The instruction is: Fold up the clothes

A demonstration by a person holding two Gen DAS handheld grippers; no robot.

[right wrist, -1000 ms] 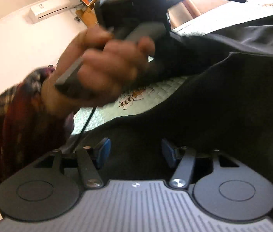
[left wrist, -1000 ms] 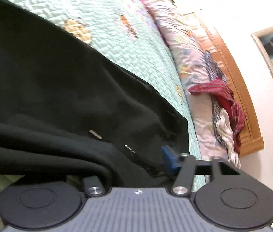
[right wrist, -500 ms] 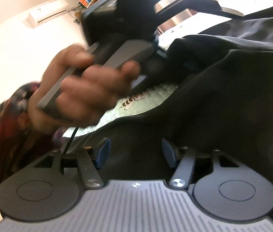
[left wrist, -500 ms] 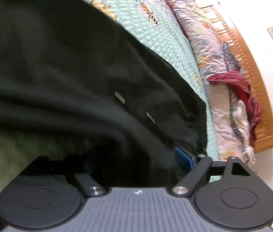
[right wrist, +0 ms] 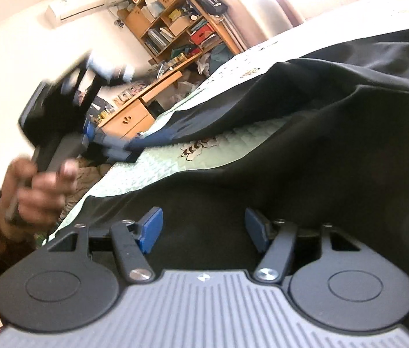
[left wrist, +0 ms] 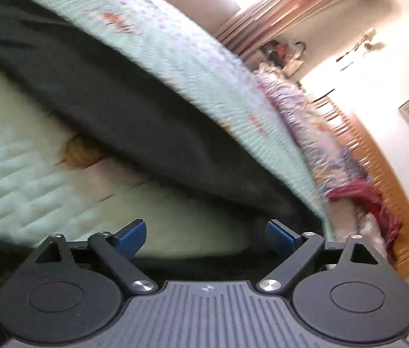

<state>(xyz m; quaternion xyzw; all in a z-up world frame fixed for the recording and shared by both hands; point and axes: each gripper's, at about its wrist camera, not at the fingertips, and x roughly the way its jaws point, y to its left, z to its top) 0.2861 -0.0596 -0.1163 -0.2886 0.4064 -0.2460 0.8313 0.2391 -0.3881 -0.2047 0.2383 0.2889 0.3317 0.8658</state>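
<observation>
Quilted mint bedspread (left wrist: 16, 174) fills the left wrist view, with the black garment (left wrist: 135, 116) lying across it; left gripper (left wrist: 206, 232) has just been opening, jaws wide, nothing between them. Right wrist view: right gripper (right wrist: 201, 229) stands partly spread over black cloth, pads not visibly pressing it. Advice: re-grip an edge squarely before folding.

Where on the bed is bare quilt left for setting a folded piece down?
Bare quilt lies on the near side of the black garment, ahead of the open left gripper. A second strip runs between the garment's far edge and the pillows. By the headboard, heaped clothes crowd it.
</observation>
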